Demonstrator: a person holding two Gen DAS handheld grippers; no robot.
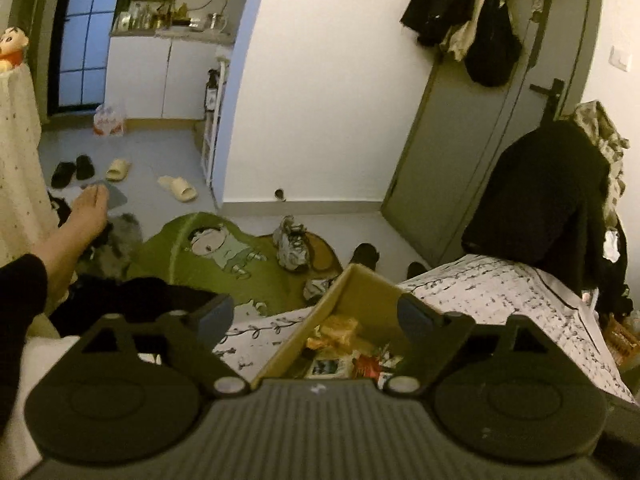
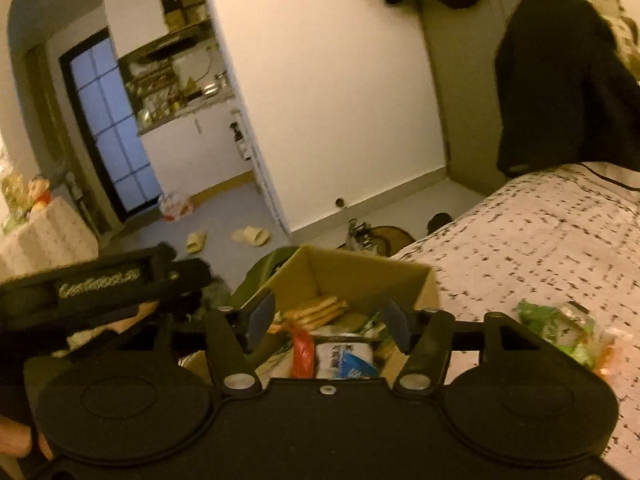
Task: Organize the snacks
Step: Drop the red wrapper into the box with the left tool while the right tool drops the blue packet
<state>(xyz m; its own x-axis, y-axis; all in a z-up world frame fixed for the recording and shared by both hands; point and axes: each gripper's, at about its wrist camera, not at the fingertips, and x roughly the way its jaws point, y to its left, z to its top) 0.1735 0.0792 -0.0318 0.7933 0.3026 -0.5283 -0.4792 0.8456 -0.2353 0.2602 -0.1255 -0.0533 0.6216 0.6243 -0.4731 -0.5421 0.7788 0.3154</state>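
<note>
Right gripper (image 2: 328, 320) above snack box (image 2: 360, 276)

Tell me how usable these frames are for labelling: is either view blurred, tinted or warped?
Left wrist view: fairly sharp, cool tint, fisheye bending the door; cardboard box readable. Right wrist view: warmer orange cast, tilted, motion blur smearing the green snack bag and bedspread; both dim.

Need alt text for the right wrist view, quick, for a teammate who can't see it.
The open, empty right gripper hovers over a cardboard box of mixed snack packets on a patterned bed. A green snack bag lies on the bed to the right; the left gripper shows at left.
</note>
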